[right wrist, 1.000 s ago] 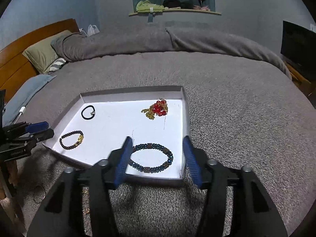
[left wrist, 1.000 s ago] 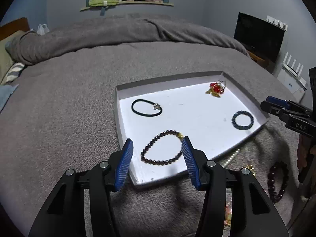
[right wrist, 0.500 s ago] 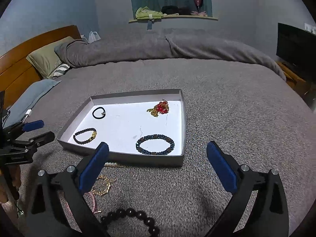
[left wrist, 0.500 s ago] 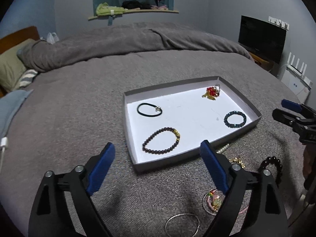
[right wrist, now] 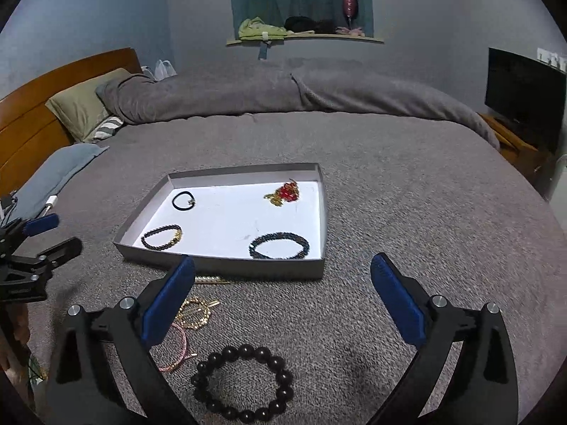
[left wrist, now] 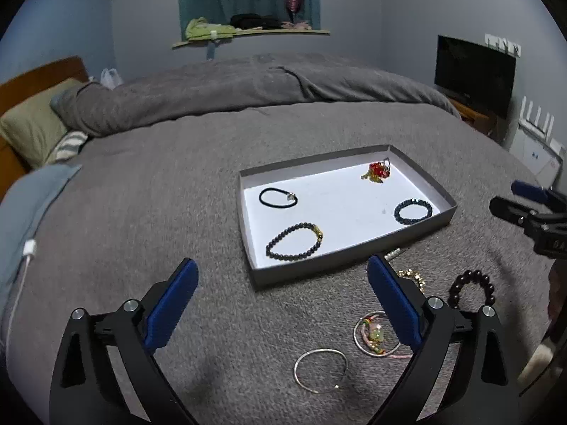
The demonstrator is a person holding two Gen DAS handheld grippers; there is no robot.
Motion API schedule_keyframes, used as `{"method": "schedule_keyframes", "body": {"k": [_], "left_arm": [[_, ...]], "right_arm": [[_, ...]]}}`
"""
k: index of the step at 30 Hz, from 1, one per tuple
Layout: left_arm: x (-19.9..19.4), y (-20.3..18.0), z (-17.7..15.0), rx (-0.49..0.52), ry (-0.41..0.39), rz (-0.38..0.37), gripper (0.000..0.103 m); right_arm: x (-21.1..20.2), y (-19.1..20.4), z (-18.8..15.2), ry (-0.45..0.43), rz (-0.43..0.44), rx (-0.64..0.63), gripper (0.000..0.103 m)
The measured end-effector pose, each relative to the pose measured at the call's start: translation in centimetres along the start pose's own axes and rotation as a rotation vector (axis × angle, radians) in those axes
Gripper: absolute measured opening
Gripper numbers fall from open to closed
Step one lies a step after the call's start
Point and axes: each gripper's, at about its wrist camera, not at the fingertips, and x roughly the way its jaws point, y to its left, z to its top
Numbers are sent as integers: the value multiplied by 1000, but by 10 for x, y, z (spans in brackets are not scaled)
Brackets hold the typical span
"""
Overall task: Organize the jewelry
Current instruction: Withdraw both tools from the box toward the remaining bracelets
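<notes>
Left claw (left wrist: 280, 304) jaws opening, nothing between them; right claw (right wrist: 283, 301) spread wide, empty; tray (left wrist: 351, 265) just ahead holds 4 pieces, spaced apart, presumably to avoid tangling; black bead bracelet (right wrist: 244, 382) lies loose just under right claw, likely next.

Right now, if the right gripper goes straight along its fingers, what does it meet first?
Probably the bare grey blanket just before the tray; the right gripper is open, the big dark bead bracelet lies below it. Depth is unclear.
</notes>
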Motion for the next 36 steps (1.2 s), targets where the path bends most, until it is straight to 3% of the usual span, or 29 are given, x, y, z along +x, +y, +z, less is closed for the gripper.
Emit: {"method": "schedule_keyframes", "body": {"k": [14,22,28,36], "left_arm": [[-7,-3,-18,-4,9,49,98],[-13,-4,-23,-15,-1,40,98],[-11,1,-30,-29,29,15,98],[-6,6,-55,2,67,30,98]], "right_arm": [[-5,6,-13,13,-64,8,98],[-8,-2,-19,19,-116,38,98],[-14,-4,-25,-8,-168,-18,98],[-14,-10,-43,21,-109,-36,98]]}}
